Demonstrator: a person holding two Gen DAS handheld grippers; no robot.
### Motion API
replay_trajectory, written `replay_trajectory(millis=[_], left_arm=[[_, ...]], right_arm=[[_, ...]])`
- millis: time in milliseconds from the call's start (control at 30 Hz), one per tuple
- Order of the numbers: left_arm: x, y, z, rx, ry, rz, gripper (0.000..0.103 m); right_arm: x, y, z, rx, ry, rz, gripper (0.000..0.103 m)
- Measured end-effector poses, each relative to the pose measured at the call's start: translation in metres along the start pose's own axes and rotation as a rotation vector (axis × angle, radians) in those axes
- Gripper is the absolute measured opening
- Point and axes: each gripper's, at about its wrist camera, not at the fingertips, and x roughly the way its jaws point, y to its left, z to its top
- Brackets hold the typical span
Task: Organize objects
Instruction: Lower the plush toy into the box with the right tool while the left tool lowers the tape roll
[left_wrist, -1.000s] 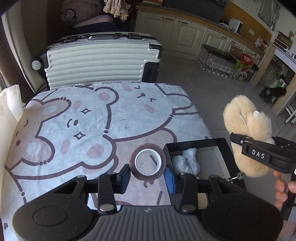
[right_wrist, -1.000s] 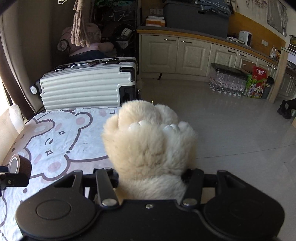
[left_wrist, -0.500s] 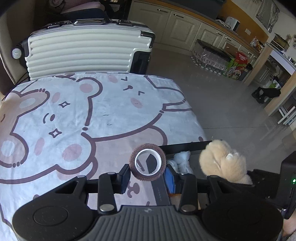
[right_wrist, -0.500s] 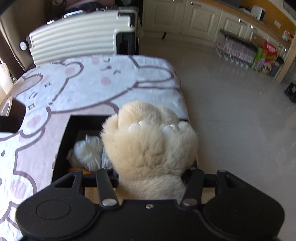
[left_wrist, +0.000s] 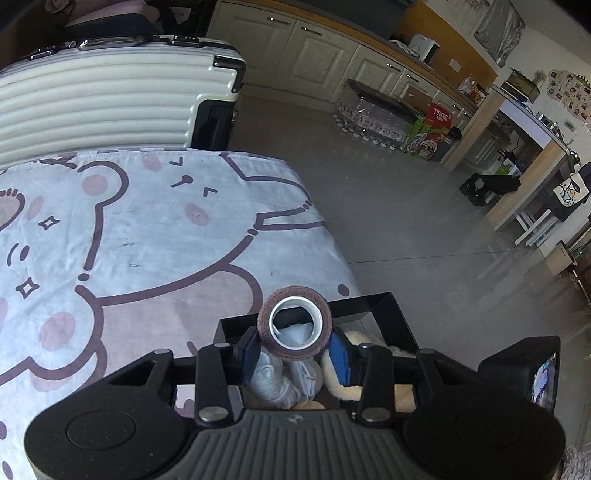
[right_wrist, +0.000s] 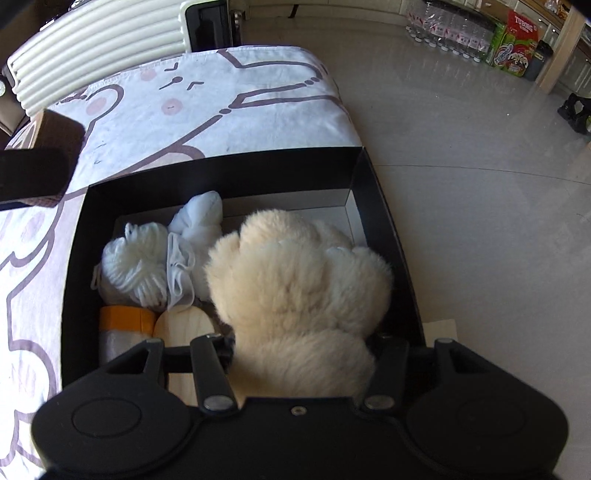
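1. Right wrist view: right gripper (right_wrist: 301, 354) is clamped on the plush paw (right_wrist: 299, 284), low inside the black box (right_wrist: 221, 173). Paw fills the box's right half; toes point at the far wall.
2. Left wrist view: left gripper (left_wrist: 293, 349) is clamped on the tape roll (left_wrist: 294, 328), held on edge above the box's (left_wrist: 369, 308) left part, hole facing the camera.
3. Step in hand, my read: set the paw down, then drop the tape.
4. To do it well: lower until the paw rests on the floor or contents, then open wide and lift straight up so the fur doesn't drag out with the fingers.
5. Keep the paw against the right wall. That leaves the left side free for the tape.
6. Hold the tape clear until the right gripper is out; both tools over one box risks a clash.
7. Only the right view shows the contents: yarn ball (right_wrist: 135, 264), white cloth (right_wrist: 197, 227), orange roll (right_wrist: 127, 319), wood piece (right_wrist: 184, 326).
8. Only the left view shows the tape face-on; in the right view it's a dark blur at the left edge.
9. Free floor for the tape: cannot tell; the paw hides much of it.
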Motion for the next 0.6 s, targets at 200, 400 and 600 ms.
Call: replay_trajectory(millis=[200, 400, 600], left_arm=[[0.018, -0.001, 0.002, -0.017, 0.023, -0.037, 0.042], [0.035, -0.004, 0.000, -0.021, 0.062, -0.061, 0.042], [0.043, -0.009, 0.000, -0.012, 0.079, -0.087, 0.042]], right_arm=[[0.000, -0.004, 0.006, 0.025, -0.038, 0.017, 0.055], [0.004, 0.014, -0.003, -0.141, 0.071, 0.013, 0.068], [-0.019, -0.006, 0.002, -0.074, 0.062, 0.077, 0.069]])
